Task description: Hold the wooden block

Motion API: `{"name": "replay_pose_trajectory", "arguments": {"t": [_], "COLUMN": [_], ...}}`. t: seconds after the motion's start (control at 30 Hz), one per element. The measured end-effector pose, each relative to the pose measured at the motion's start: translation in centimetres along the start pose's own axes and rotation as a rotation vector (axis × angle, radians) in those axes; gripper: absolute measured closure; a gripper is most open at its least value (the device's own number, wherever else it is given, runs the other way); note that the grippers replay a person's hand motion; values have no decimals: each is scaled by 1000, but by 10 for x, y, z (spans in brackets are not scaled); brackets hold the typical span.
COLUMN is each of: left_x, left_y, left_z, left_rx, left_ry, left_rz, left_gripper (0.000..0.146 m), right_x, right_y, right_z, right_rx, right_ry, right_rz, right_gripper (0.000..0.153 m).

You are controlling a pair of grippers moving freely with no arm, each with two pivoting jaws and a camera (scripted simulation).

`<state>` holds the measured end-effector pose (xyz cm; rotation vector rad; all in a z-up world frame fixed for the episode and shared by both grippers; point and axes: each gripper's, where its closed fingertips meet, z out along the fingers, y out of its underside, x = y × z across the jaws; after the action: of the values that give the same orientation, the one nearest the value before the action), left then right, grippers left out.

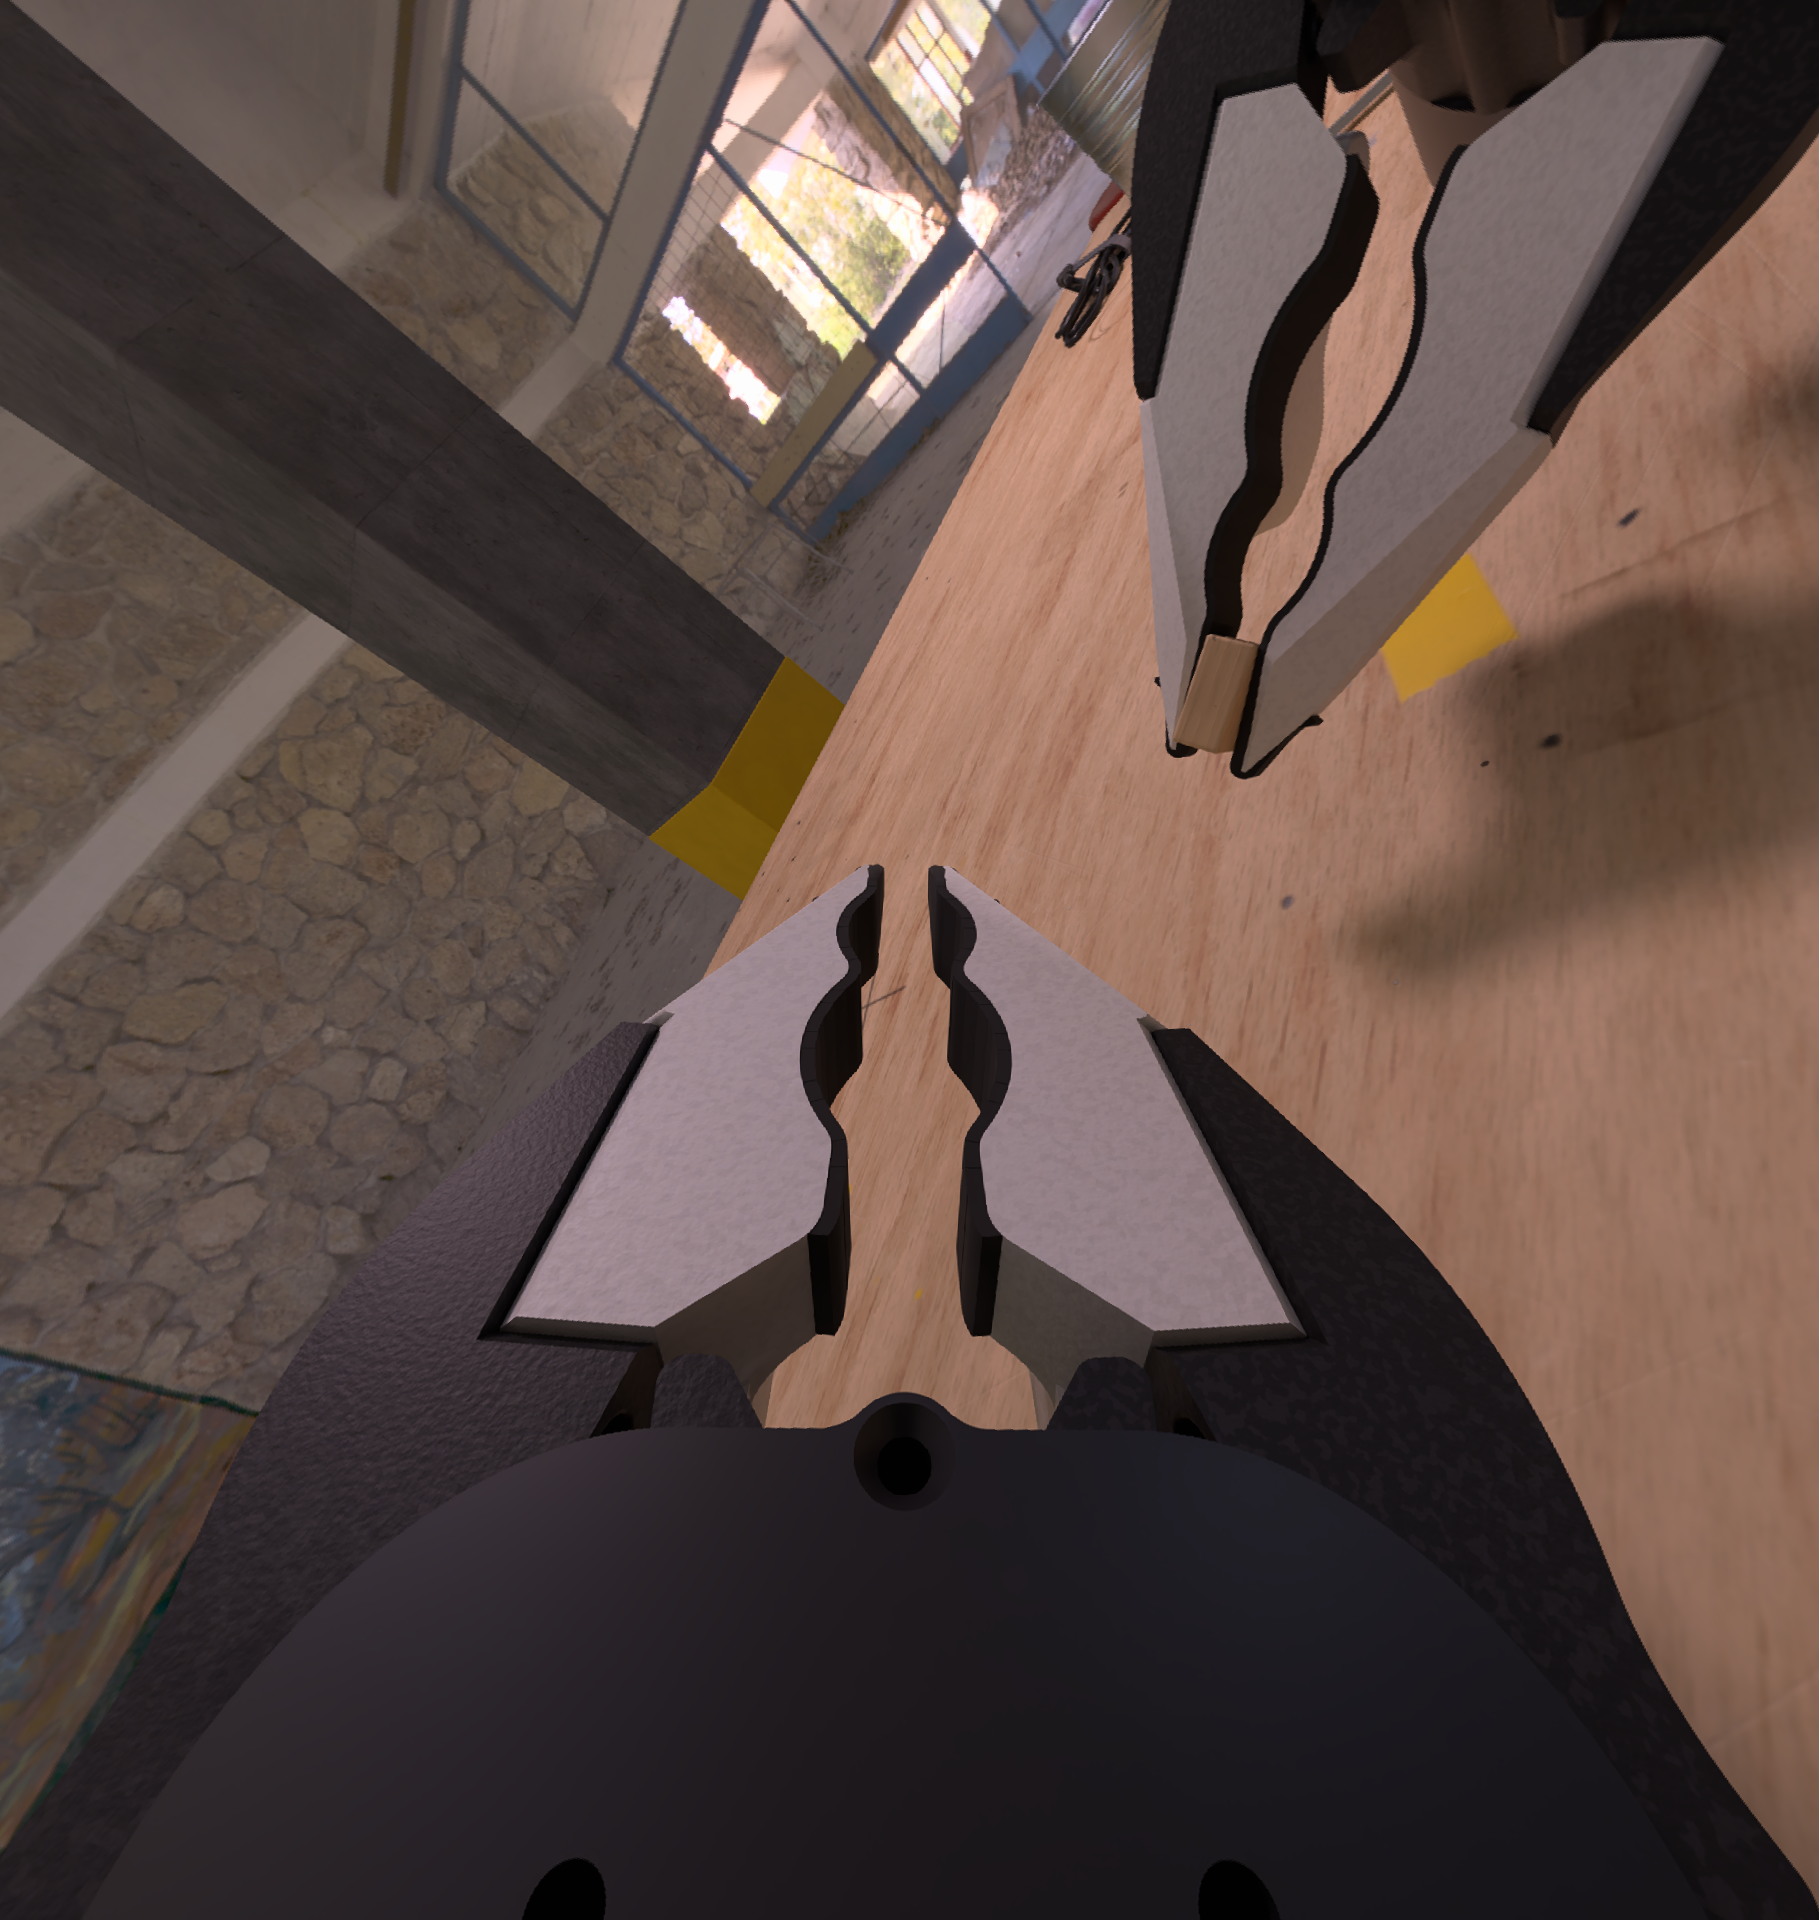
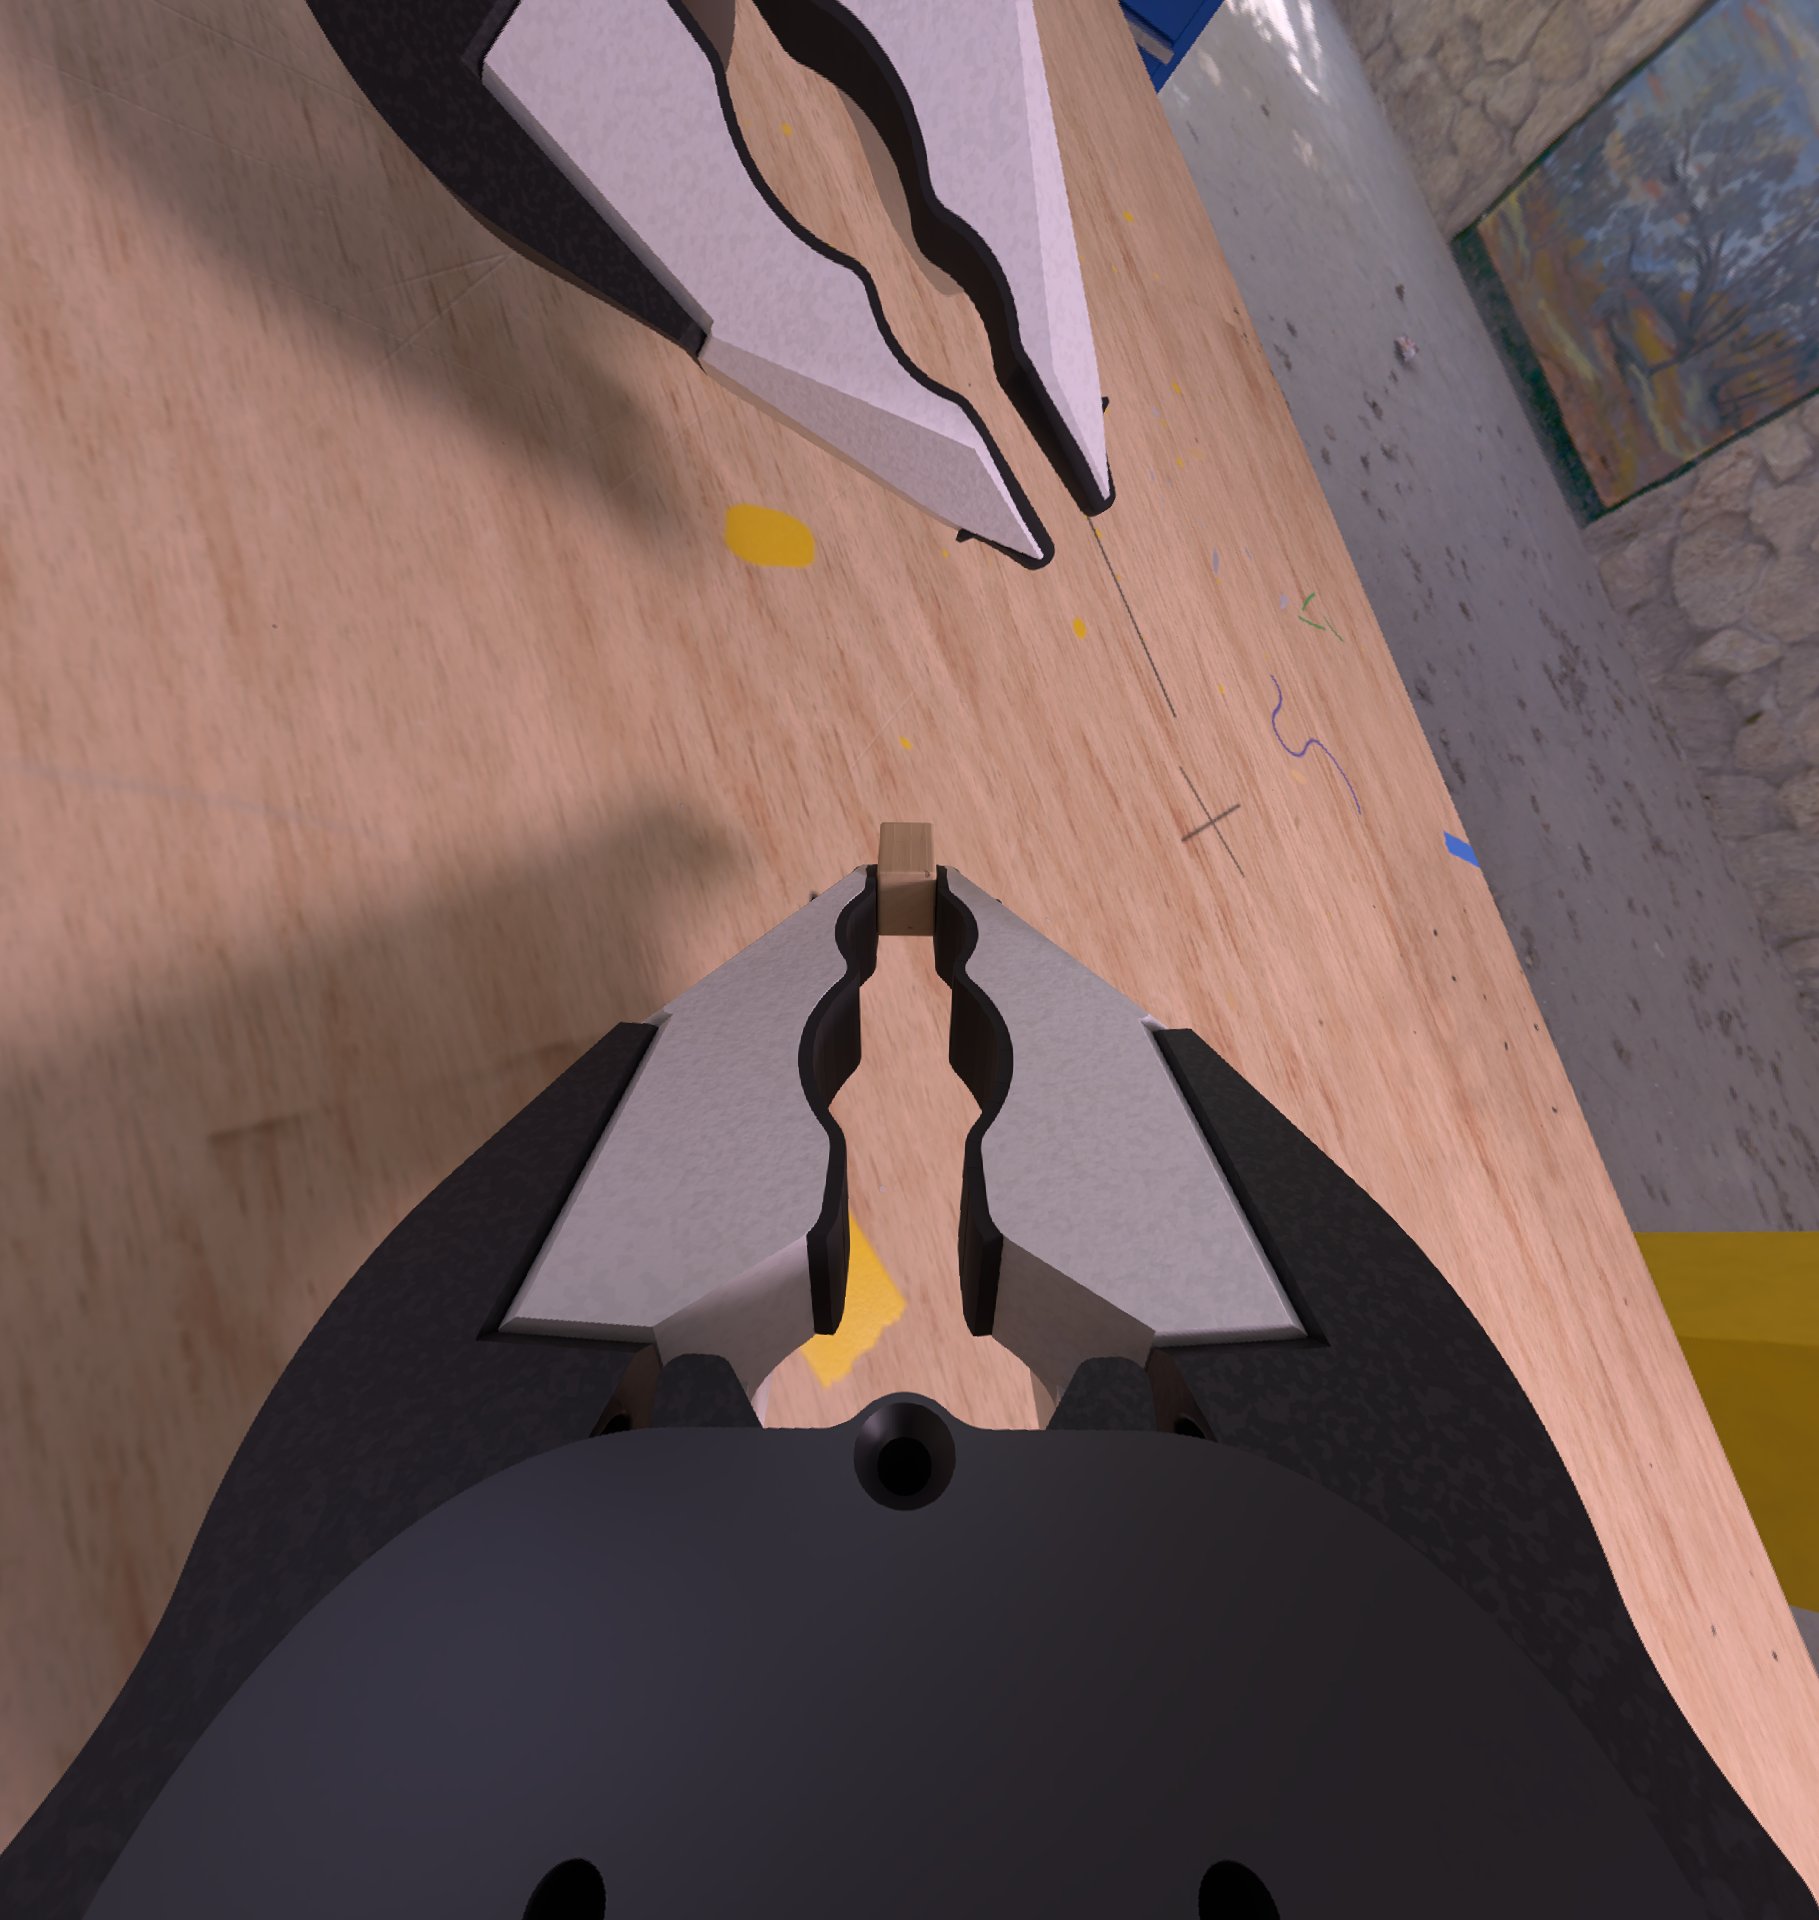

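Observation:
The wooden block (image 2: 905, 868) is small and light tan. My right gripper (image 2: 905, 883) is shut on it at the fingertips and holds it just above the wooden tabletop (image 2: 417, 727). In the left wrist view the right gripper (image 1: 1211, 748) comes in from the upper right with the block (image 1: 1217, 691) pinched between its tips. My left gripper (image 1: 905, 883) is empty, its jaws a narrow gap apart, over the table near its left edge. It also shows in the right wrist view (image 2: 1069, 532), beyond the block, tips apart from it.
A yellow tape patch (image 1: 1445, 629) lies on the table under the right gripper, also seen between its fingers (image 2: 853, 1309). A yellow paint spot (image 2: 770, 535) and a pencil cross (image 2: 1211, 826) mark the top. The table edge (image 1: 780, 831) runs diagonally, with a yellow corner piece (image 1: 759, 769).

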<state>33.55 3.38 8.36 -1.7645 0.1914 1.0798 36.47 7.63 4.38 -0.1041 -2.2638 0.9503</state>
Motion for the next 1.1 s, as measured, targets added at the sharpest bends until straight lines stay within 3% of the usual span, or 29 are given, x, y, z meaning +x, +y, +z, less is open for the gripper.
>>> {"name": "replay_pose_trajectory", "arguments": {"t": [1.1], "left_x": [9], "left_y": [-3], "left_z": [0], "left_rx": [12], "left_ry": [18], "left_rz": [89], "left_gripper": [139], "right_x": [3], "right_y": [-1], "right_z": [-1], "right_rx": [25], "right_ry": [7], "right_rz": [30], "right_gripper": [144]}}
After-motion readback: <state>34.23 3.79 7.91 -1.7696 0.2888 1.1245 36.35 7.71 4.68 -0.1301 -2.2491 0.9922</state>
